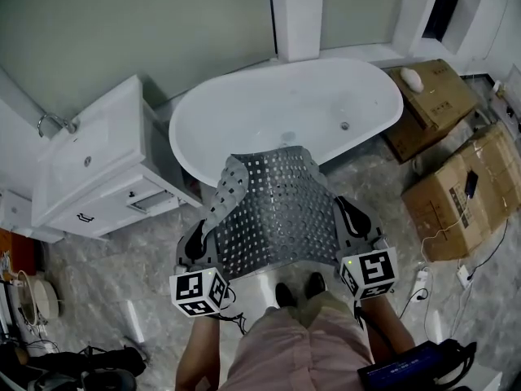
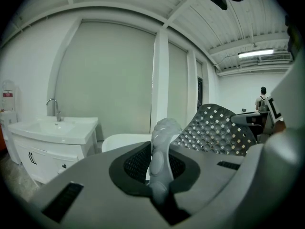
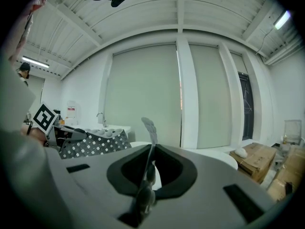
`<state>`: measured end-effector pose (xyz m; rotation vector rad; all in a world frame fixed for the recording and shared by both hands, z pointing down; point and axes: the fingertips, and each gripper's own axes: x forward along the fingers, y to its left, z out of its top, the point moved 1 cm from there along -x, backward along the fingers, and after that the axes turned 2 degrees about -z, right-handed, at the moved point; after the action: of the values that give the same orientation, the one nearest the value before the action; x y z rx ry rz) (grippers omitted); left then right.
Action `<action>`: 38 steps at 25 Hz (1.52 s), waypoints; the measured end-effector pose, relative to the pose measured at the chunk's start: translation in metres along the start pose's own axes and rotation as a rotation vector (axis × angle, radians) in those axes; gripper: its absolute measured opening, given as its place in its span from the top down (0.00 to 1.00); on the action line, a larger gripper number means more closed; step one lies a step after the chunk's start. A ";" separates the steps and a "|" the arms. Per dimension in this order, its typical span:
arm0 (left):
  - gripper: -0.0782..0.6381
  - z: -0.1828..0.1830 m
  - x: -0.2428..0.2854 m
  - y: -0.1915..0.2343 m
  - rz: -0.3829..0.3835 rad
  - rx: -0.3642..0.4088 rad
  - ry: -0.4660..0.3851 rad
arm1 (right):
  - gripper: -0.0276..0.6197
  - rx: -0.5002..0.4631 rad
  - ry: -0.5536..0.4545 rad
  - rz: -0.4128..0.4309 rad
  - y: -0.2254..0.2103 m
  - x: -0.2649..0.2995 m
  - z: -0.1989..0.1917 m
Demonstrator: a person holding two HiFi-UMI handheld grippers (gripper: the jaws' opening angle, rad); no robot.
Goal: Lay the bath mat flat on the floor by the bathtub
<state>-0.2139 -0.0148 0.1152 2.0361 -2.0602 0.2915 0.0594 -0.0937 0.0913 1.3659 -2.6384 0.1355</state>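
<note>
I hold a grey perforated bath mat (image 1: 277, 210) up in the air by its near edge, and it arches away toward the white bathtub (image 1: 285, 108). My left gripper (image 1: 198, 239) is shut on the mat's near left corner, which curls up beside it. My right gripper (image 1: 348, 218) is shut on the near right corner. In the left gripper view the mat's edge (image 2: 162, 147) stands pinched between the jaws of the left gripper (image 2: 159, 175). In the right gripper view a thin strip of the mat (image 3: 150, 132) rises from the shut jaws of the right gripper (image 3: 145, 180).
A white vanity with a sink (image 1: 89, 165) stands left of the tub. Cardboard boxes (image 1: 460, 190) sit at the right, with a cable and power strip (image 1: 423, 279) on the marble floor. My shoes (image 1: 297, 290) are just below the mat. A person (image 2: 261, 99) stands far off.
</note>
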 end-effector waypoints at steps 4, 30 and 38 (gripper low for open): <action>0.84 -0.009 0.016 -0.006 0.003 -0.009 0.032 | 0.91 0.012 0.036 0.010 -0.015 0.011 -0.014; 0.84 -0.119 0.057 -0.005 0.034 -0.092 0.190 | 0.91 0.042 0.217 0.069 -0.040 0.054 -0.130; 0.84 -0.147 0.061 0.000 0.045 -0.110 0.223 | 0.91 0.044 0.262 0.078 -0.038 0.059 -0.158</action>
<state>-0.2114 -0.0286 0.2738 1.8071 -1.9431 0.3857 0.0738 -0.1384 0.2580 1.1685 -2.4817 0.3584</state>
